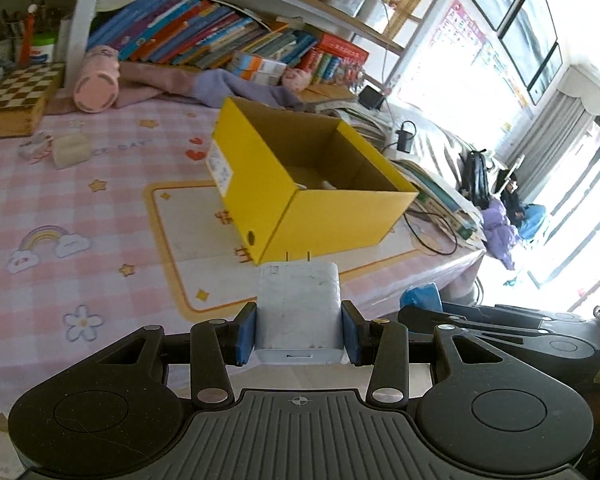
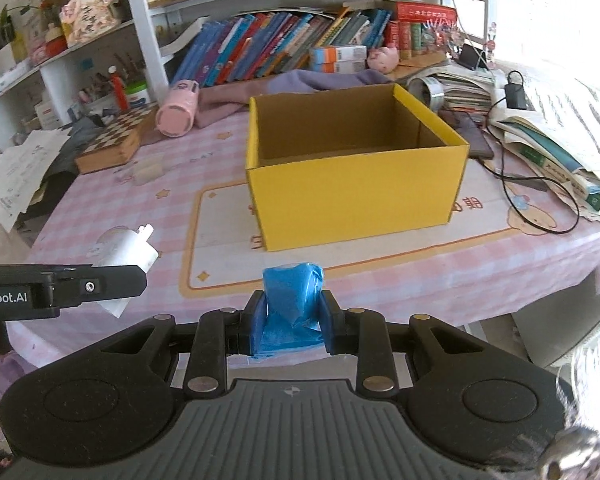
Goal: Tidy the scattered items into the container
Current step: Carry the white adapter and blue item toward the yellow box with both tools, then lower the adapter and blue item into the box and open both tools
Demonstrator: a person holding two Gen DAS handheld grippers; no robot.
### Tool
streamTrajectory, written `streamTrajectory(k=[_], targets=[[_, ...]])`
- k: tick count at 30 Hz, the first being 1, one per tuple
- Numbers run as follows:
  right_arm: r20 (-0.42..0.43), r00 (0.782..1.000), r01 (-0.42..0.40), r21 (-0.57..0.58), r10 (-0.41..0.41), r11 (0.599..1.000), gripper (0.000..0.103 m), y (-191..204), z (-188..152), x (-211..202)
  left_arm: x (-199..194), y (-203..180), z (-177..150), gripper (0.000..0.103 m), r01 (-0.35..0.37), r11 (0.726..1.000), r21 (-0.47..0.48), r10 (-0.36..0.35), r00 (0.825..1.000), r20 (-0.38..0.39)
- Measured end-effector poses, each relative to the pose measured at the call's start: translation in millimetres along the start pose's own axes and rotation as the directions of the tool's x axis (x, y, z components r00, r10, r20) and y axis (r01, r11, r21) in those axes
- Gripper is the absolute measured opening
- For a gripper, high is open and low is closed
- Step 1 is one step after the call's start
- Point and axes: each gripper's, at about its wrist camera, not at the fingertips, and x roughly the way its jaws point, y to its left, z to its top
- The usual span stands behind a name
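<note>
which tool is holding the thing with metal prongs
The left tool: its white charger has two prongs pointing toward the yellow box. The right tool holds a blue packet.

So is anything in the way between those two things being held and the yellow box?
Nothing visible. The white charger in the left gripper and the blue packet in the right gripper both face the yellow box across bare tablecloth. Its top is open; only its near wall must be cleared.
</note>
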Motion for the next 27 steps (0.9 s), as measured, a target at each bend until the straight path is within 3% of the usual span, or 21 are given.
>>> streamTrajectory(k=[10, 19, 27], targets=[[-0.017, 0.999, 0.032, 0.035, -0.031, 0.999, 0.026, -26.7, 1.7, 3.0, 24.9, -16.9, 6.9, 0.042, 0.045, 0.999, 0.031, -0.044, 0.998, -0.037], [-0.010, 0.999, 0.048, 0.086, -0.047, 0.995, 0.026, -47.5, 4.7, 9.1, 42.6, -36.7, 16.8, 0.042, 0.076, 0.989, 0.126, -0.070, 0.996, -0.051], [0.011, 1.000, 0.023, 0.084, -0.024, 0.996, 0.026, -55.7, 22.3, 24.5, 50.4, -42.5, 32.9, 0.042, 0.045, 0.982, 0.181, -0.043, 0.999, -0.014]])
